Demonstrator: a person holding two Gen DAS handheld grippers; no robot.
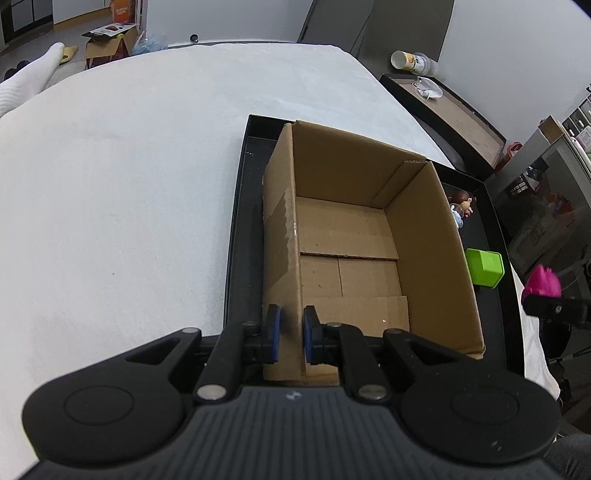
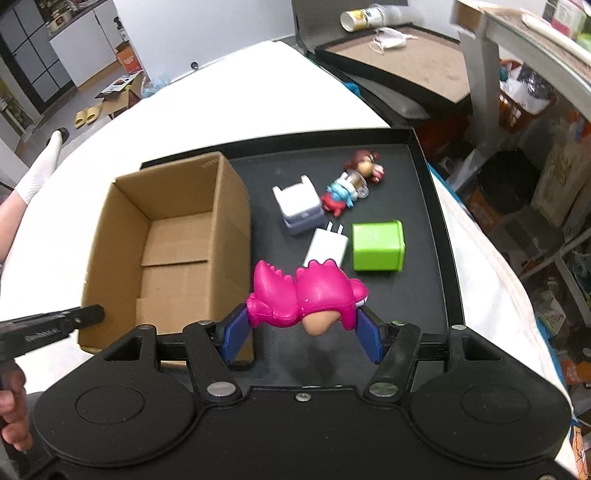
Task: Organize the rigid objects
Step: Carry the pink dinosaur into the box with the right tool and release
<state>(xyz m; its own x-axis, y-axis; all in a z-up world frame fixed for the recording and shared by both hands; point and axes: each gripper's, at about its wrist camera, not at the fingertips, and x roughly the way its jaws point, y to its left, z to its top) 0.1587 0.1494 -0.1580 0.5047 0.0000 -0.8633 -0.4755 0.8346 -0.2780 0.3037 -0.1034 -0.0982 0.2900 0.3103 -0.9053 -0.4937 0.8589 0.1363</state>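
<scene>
An open cardboard box (image 1: 369,236) stands on a black tray (image 1: 236,221) on a white table. My left gripper (image 1: 290,334) is shut on the box's near left wall. My right gripper (image 2: 301,325) is shut on a pink dinosaur toy (image 2: 306,295) and holds it above the tray (image 2: 436,229), just right of the box (image 2: 166,240). The dinosaur also shows at the right edge of the left wrist view (image 1: 543,282). On the tray lie a green cube (image 2: 376,245), a white charger (image 2: 327,245), a white and grey block (image 2: 299,206) and two small figurines (image 2: 351,184).
A dark side table (image 2: 406,62) with a tipped cup (image 2: 364,16) and a mask stands behind the tray. Cluttered shelves stand at the right. Boxes and slippers lie on the floor at the far left.
</scene>
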